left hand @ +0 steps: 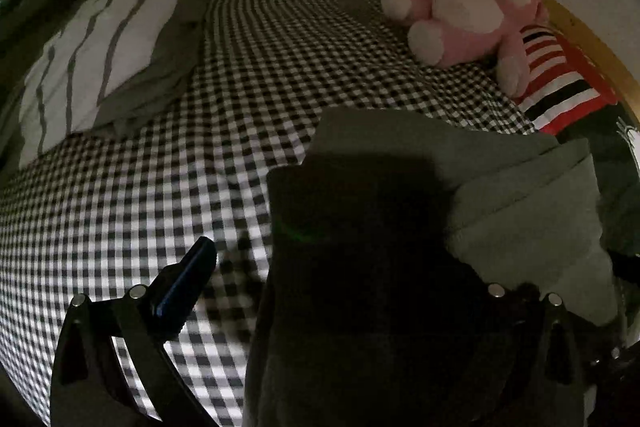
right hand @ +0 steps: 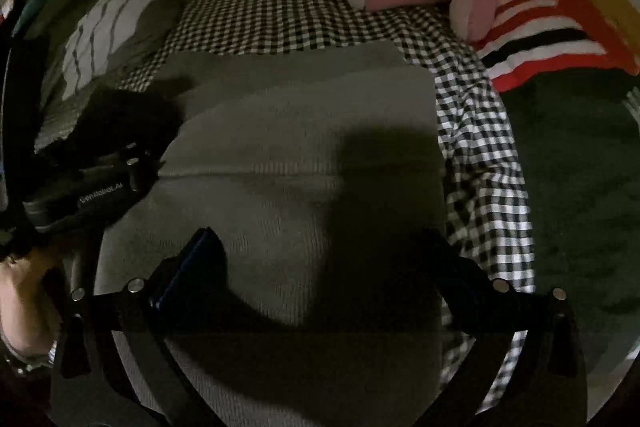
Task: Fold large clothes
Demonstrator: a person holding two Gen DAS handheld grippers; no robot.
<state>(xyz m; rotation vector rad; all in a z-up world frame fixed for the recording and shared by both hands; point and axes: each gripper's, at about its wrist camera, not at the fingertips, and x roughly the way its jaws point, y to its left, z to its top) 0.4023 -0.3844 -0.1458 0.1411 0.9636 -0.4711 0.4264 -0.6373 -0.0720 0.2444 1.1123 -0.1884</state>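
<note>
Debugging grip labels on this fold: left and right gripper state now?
Left gripper: open, nothing held.
Right gripper: open above the grey garment, nothing held.

Both wrist views are running dim, with heavy fisheye bending and black vignetting at the corners. Light is coming from behind and above the cameras, so a hard dark shadow is falling across the grey folded garment (right hand: 280, 155) in the right view and swallowing most of it (left hand: 360, 247) in the left view. The checked bedsheet (left hand: 120, 207) is blowing out slightly and smearing with motion blur near the bottom edge. The pink plush toy (left hand: 460, 15) is staying reasonably sharp. The right finger of the left gripper (left hand: 344, 275) is getting lost in shadow.
</note>
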